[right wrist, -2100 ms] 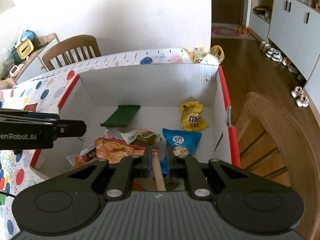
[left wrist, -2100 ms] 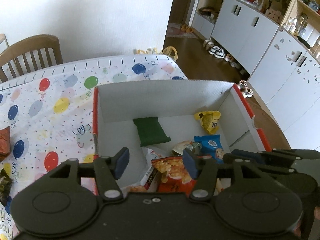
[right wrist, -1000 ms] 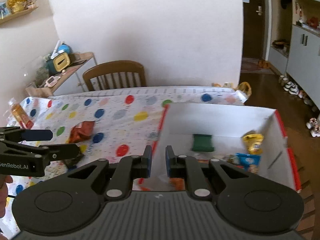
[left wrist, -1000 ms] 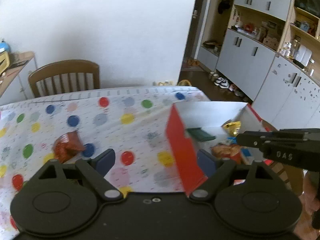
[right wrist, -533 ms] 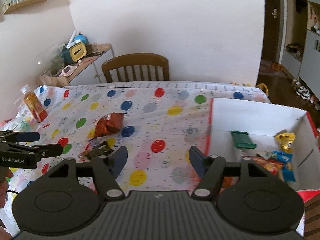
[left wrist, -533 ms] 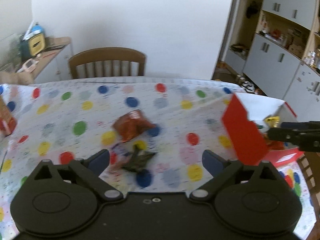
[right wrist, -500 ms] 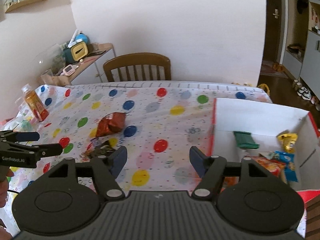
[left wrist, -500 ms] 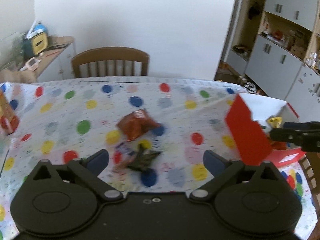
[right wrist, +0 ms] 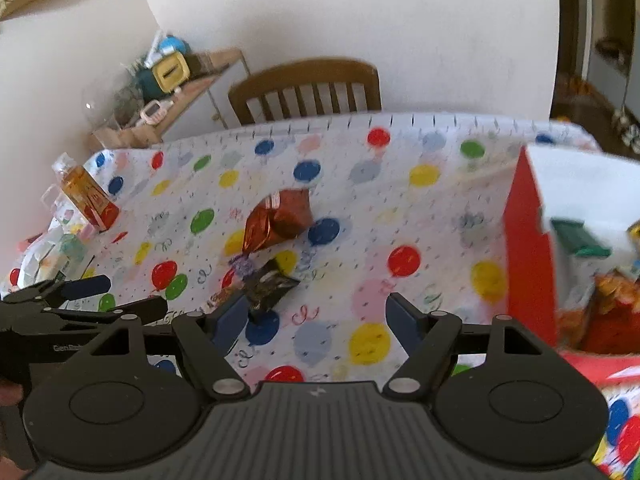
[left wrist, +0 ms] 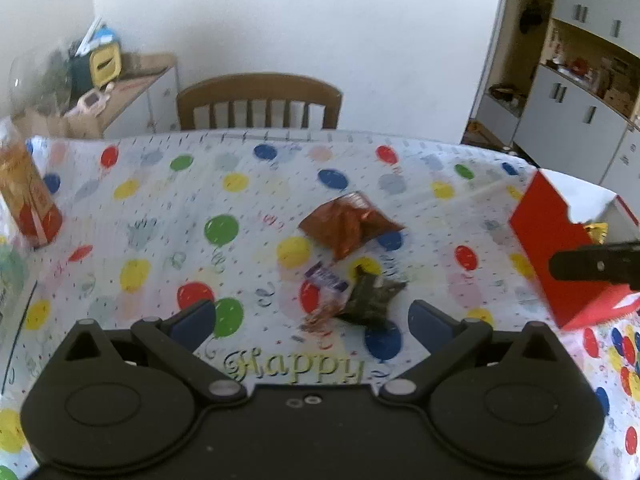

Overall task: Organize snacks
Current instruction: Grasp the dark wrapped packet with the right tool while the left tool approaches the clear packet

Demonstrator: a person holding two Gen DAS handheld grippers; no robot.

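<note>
- Tilting down over the worktop (left wrist: 248, 200), the left hand-held gripper (left wrist: 312, 322) has its jaws spread wide and empty, with a dark snack packet (left wrist: 370, 296) and a brown snack bag (left wrist: 348, 224) lying ahead of it.
- The right hand-held gripper (right wrist: 316, 316), also angled down, is opening with nothing between its jaws.
- Only the right wrist view shows inside the red box (right wrist: 528, 240), where a green packet (right wrist: 580, 238) and orange snacks (right wrist: 612, 300) lie.

I see a plain white wall (left wrist: 304, 28) behind the table, with a wooden slat-back chair (left wrist: 259, 100) pushed in at the far edge. To the left stands a low wooden sideboard (right wrist: 188, 92) cluttered with small things, a yellow box among them. On the right, grey-white cabinets (left wrist: 576, 120) with open shelves line a dark wooden floor (right wrist: 592, 112). Soft daylight fills the room.
</note>
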